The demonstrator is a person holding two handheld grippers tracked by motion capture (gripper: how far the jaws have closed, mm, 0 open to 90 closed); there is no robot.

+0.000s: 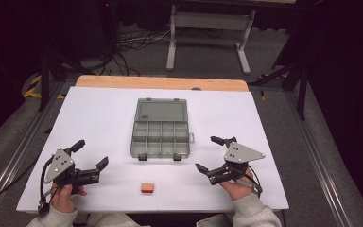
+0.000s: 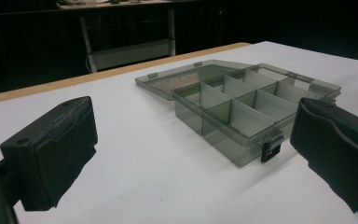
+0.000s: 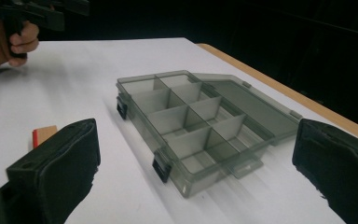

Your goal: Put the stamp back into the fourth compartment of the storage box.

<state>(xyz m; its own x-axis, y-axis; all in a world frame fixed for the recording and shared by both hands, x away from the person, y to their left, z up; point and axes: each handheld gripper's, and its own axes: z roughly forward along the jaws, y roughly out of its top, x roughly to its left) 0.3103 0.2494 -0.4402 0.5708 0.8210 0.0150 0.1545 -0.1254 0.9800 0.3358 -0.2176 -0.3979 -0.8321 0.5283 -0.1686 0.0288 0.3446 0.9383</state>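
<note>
Left claw (image 1: 92, 154) and right claw (image 1: 213, 153) both gape wide, holding nothing, low over the white worktop (image 1: 99, 118) on either side of the box. Smoky clear plastic organiser box (image 1: 161, 134) sits mid-worktop, lid flat open behind, divided compartments look empty, black latches in front. Small orange block (image 1: 147, 188) lies near the front edge between the claws, bare surface all around.

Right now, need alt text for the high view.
An open grey compartment box sits mid-table on the white tabletop, a small orange block in front of it. The left gripper and right gripper flank it, jaws open.
</note>
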